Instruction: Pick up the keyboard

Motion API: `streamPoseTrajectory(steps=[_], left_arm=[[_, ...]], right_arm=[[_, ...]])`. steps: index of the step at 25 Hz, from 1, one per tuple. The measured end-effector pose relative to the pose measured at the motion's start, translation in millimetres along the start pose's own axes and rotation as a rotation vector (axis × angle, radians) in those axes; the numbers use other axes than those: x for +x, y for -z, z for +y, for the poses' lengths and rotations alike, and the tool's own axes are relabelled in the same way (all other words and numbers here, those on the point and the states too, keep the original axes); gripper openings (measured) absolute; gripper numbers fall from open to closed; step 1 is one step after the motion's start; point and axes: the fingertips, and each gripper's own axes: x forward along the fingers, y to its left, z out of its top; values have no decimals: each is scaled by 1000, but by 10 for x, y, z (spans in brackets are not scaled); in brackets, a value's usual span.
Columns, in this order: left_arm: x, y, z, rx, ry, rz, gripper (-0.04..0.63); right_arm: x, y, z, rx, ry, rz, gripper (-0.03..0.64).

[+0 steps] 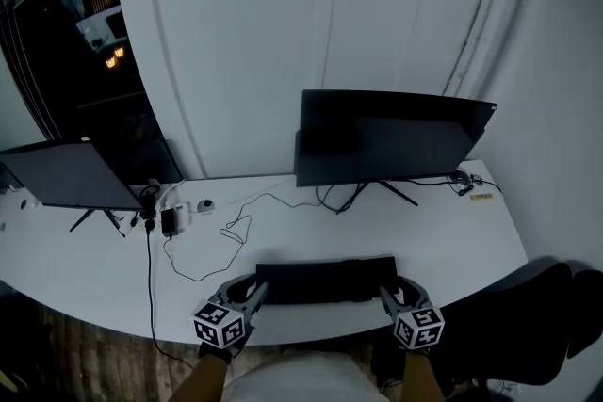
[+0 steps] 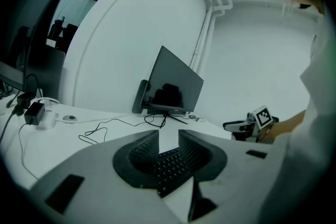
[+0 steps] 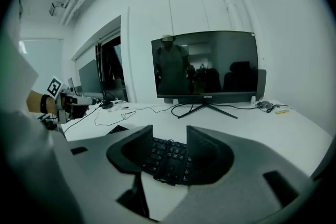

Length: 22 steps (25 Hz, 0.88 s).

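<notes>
the keyboard [image 1: 325,281] is lying along the desk's [image 1: 94,268] near edge, with the left gripper [image 1: 252,295] and right gripper [image 1: 388,294] flanking its ends in the head view. only the gripper views are showing both pairs of jaws standing apart, keys between them, ungripped.

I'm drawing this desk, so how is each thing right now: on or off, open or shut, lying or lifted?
keyboard, lying flat on the desk, not lifted
left hand-held gripper, open, jaws apart at the keyboard's left end
right hand-held gripper, open, jaws apart at the keyboard's right end
big monitor, upright, screen dark
side monitor, upright, screen dark
cable, loose on the desk
</notes>
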Motion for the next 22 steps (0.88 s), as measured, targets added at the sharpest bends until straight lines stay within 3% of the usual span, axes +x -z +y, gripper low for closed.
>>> streamPoseTrajectory(steps=[11,22], left_arm=[[308,449,316,-120,-100,162,183],[510,1036,612,-224,-252,438,296]], right_arm=[[489,343,-243,22,-41,173,231],[863,876,-594,125,-82,408,328]])
